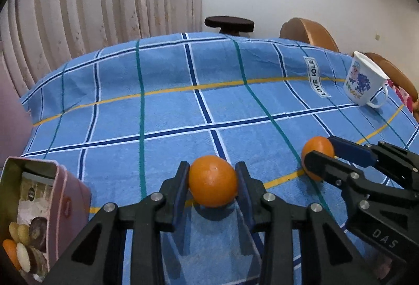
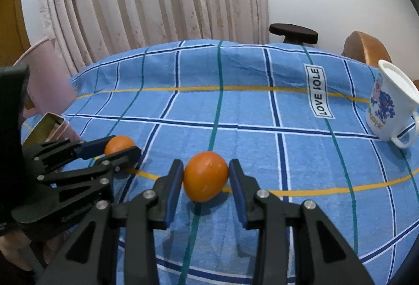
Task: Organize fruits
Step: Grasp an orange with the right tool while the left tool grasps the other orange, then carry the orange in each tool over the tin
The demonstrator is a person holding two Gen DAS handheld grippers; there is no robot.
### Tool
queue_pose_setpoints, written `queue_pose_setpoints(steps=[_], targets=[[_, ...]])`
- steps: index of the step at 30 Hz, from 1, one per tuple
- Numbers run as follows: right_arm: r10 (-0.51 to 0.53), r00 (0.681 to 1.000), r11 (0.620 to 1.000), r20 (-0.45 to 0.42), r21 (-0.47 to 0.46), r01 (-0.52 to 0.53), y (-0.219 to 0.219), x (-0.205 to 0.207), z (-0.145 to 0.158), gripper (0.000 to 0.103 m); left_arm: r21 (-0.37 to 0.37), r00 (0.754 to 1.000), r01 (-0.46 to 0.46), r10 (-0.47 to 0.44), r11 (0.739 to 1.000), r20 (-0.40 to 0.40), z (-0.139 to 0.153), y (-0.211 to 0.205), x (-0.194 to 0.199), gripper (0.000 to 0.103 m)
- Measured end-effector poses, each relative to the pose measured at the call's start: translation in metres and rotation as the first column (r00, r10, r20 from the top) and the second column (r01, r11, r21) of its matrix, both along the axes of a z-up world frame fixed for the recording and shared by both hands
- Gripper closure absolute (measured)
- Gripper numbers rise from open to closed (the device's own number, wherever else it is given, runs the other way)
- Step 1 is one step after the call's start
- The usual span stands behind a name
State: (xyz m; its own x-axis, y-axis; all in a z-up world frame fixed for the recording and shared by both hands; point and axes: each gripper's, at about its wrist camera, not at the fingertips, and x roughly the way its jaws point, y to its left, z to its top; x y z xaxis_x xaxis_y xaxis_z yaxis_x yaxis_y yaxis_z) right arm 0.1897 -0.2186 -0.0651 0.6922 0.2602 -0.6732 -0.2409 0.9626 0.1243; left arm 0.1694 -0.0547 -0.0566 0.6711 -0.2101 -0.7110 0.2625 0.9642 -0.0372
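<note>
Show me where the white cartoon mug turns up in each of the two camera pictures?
Left wrist view: the mug stands at the far right on the blue checked cloth, handle toward the camera.
Right wrist view: the mug is again at the right edge, larger.
Shared landmark: the "LOVE" label sewn on the cloth, just left of the mug in both.

**Count on the counter**

Two oranges, one (image 1: 212, 181) nearer the tin and another (image 1: 317, 151) toward the mug. One white cartoon mug (image 1: 363, 82). One open pink tin (image 1: 65, 206). Two grippers, left (image 1: 212, 175) and right (image 2: 205, 175).
</note>
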Motion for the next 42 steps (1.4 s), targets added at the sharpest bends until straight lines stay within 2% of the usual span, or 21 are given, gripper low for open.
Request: queue_pose_setpoints(steps=[10,21,26,33,42], targets=[[0.030,0.997,0.999,0.077,0.011,-0.031,0.009,-0.013,0.009,0.064,-0.002,0.997,-0.025,0.025,1.000,0.079,0.011,0.010,-0.023,0.066],[0.044,0.990,0.999,0.132,0.012,-0.046,0.017,-0.027,0.016,0.064,-0.037,0.990,-0.076,0.079,0.996,0.113,0.014,0.026,-0.042,0.066],[0.055,0.985,0.998,0.165,0.000,-0.055,0.025,-0.035,0.018,0.064,-0.029,0.986,-0.093,0.096,0.995,0.136,0.016,0.030,-0.050,0.066],[0.085,0.980,0.996,0.178,-0.013,-0.084,0.037,-0.047,0.019,0.064,-0.013,0.983,-0.102,0.103,0.995,0.154,0.018,0.038,-0.066,0.066],[0.113,0.976,0.994,0.186,-0.028,-0.110,0.054,-0.061,0.019,0.064,-0.034,0.979,-0.114,0.118,0.993,0.165,0.019,0.054,-0.081,0.066]])
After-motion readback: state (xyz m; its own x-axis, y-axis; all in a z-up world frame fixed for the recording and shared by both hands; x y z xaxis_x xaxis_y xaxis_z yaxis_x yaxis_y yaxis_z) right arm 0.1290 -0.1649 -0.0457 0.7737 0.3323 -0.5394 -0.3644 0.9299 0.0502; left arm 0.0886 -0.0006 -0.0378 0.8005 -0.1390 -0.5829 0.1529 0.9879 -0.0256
